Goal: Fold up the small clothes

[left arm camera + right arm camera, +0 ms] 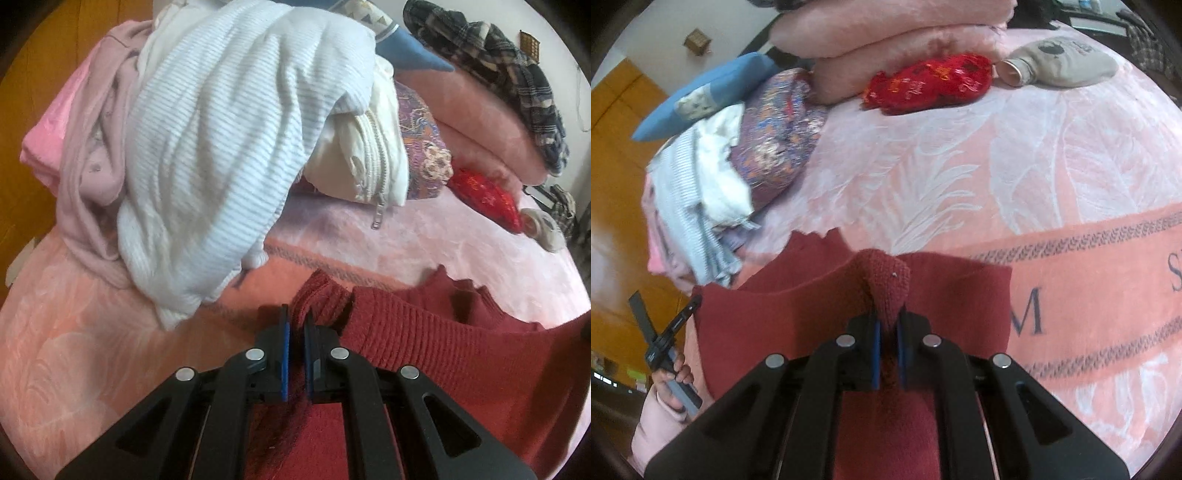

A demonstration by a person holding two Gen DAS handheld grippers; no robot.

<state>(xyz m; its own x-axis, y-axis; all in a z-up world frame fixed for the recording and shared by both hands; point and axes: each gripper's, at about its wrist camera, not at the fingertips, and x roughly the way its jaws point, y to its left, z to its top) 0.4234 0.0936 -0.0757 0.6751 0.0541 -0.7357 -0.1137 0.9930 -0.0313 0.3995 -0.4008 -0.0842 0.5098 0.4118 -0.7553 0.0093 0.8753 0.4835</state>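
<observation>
I am pinching the red sweater [461, 354] with both jaws pressed on its knit, left gripper [297, 332] and right gripper [888, 334], so it is hanging stretched at lower frame over the bed [960, 177].

- My left tongs [297, 325] are matte black, two flat fingers lined inside with blue pads [284, 354].
- Behind them, four black linkage bars fan back toward my camera, each capped by a round silver pivot pin [255, 354].
- The outer bars have long triangular cut-outs.
- My right tongs [888, 325] look the same: black fingers, blue pads [875, 354], four silver pins [844, 340], cut-out outer bars.
- In the right view I see a hand [674, 380] at the left edge in a pink sleeve [653, 432].
- It grips a grey-and-black handle [683, 395] with a thin black bracket [666, 332] rising from it.
</observation>
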